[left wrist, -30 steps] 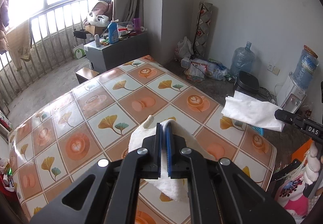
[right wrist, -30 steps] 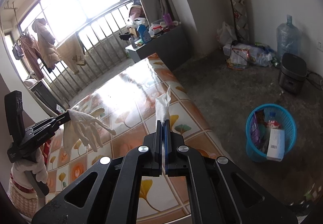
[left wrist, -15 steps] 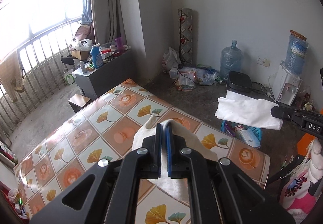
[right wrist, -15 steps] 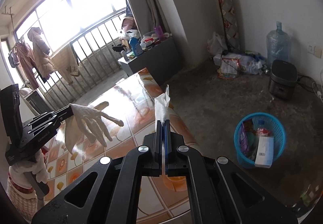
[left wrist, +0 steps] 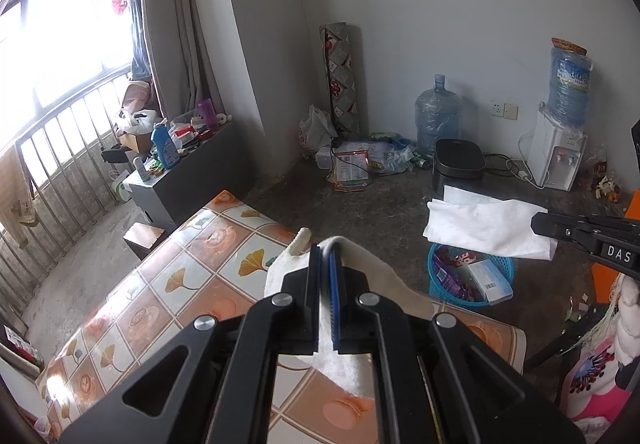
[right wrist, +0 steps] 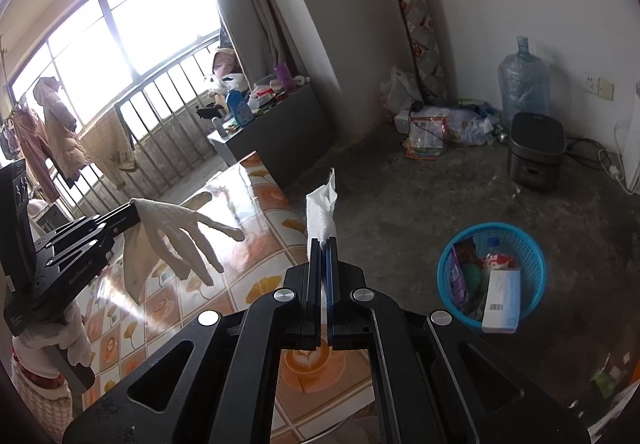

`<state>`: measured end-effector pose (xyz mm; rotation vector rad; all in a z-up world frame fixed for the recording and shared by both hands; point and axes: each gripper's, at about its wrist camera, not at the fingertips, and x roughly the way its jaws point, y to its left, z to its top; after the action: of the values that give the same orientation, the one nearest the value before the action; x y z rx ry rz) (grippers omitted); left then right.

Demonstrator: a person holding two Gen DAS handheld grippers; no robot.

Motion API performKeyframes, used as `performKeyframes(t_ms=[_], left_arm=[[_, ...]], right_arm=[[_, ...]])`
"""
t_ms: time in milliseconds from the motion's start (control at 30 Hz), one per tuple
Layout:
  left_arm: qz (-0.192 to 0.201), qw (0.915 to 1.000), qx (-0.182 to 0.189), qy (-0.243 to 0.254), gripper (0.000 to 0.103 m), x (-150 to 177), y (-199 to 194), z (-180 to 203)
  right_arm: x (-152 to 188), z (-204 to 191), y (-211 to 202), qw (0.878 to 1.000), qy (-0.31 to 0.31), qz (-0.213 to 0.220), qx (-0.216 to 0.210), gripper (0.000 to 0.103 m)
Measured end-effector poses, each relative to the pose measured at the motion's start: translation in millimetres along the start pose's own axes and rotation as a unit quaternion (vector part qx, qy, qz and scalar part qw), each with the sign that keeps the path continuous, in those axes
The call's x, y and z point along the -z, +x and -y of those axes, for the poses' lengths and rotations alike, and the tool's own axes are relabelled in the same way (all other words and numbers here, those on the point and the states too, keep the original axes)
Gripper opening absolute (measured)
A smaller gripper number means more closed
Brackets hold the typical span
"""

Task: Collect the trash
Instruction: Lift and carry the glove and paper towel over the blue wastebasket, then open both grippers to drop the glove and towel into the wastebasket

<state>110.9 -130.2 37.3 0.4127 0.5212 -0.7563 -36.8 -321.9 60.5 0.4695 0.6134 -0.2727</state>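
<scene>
My left gripper (left wrist: 325, 256) is shut on a white cloth glove (left wrist: 372, 272), held above the tiled table (left wrist: 192, 284); the glove (right wrist: 176, 232) hangs from it in the right wrist view. My right gripper (right wrist: 323, 244) is shut on a white paper tissue (right wrist: 320, 211), which also shows flat at the right of the left wrist view (left wrist: 484, 228). A blue trash basket (right wrist: 534, 264) with packaging in it stands on the floor beyond the table's edge, to the right of the right gripper; in the left wrist view the basket (left wrist: 436, 276) sits just under the tissue.
A black cooker (right wrist: 536, 151), water jugs (right wrist: 522, 83), a dispenser (left wrist: 556, 155) and floor litter (right wrist: 436, 131) line the far wall. A grey cabinet (right wrist: 280, 131) with bottles stands by the barred window. Bare concrete floor (right wrist: 400, 211) lies between table and basket.
Both grippers have moved towards the table's far edge and the basket, still holding the glove and the tissue. The tissue now hangs over the basket in the left wrist view.
</scene>
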Motion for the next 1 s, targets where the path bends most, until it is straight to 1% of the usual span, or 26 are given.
performKeyframes(t_ms=[100, 200, 300, 433, 567, 667, 733, 800, 867, 933, 967, 1000], left_arm=[[-0.001, 0.9999, 0.011, 0.007, 0.004, -8, 10, 8], [-0.001, 0.9994, 0.029, 0.017, 0.004, -19, 22, 23], [-0.001, 0.9979, 0.059, 0.026, 0.004, -32, 36, 38], [-0.013, 0.9929, 0.113, 0.035, 0.004, -54, 66, 67], [-0.039, 0.9833, 0.172, 0.045, 0.004, -72, 107, 101], [-0.066, 0.9748, 0.205, 0.056, 0.004, -80, 142, 132], [-0.083, 0.9702, 0.219, 0.061, 0.004, -85, 166, 152], [-0.093, 0.9675, 0.224, 0.073, 0.004, -89, 187, 174], [-0.11, 0.9611, 0.24, 0.082, 0.004, -90, 211, 196], [-0.136, 0.9544, 0.252, 0.085, 0.005, -85, 239, 213], [-0.149, 0.9513, 0.257, 0.082, 0.01, -81, 254, 222], [-0.167, 0.9463, 0.265, 0.081, 0.016, -76, 271, 230]], right_arm=[[-3, 10, 1, 1.0, 0.011, 0.004, 0.011, 0.0], [-7, 25, -1, 0.999, 0.024, 0.013, 0.03, 0.0], [-10, 43, -5, 0.997, 0.04, 0.022, 0.059, 0.0], [-14, 71, -9, 0.992, 0.067, 0.032, 0.102, 0.0], [-13, 102, -4, 0.985, 0.102, 0.03, 0.135, 0.0], [-12, 124, 8, 0.98, 0.128, 0.02, 0.151, 0.0], [-12, 137, 17, 0.976, 0.14, 0.015, 0.163, 0.0], [-13, 151, 28, 0.973, 0.152, 0.011, 0.171, 0.0], [-12, 166, 43, 0.969, 0.167, 0.006, 0.181, 0.0], [-7, 183, 62, 0.965, 0.186, -0.007, 0.182, 0.004], [-2, 192, 75, 0.964, 0.196, -0.018, 0.181, 0.005], [4, 203, 88, 0.962, 0.204, -0.031, 0.181, 0.02]])
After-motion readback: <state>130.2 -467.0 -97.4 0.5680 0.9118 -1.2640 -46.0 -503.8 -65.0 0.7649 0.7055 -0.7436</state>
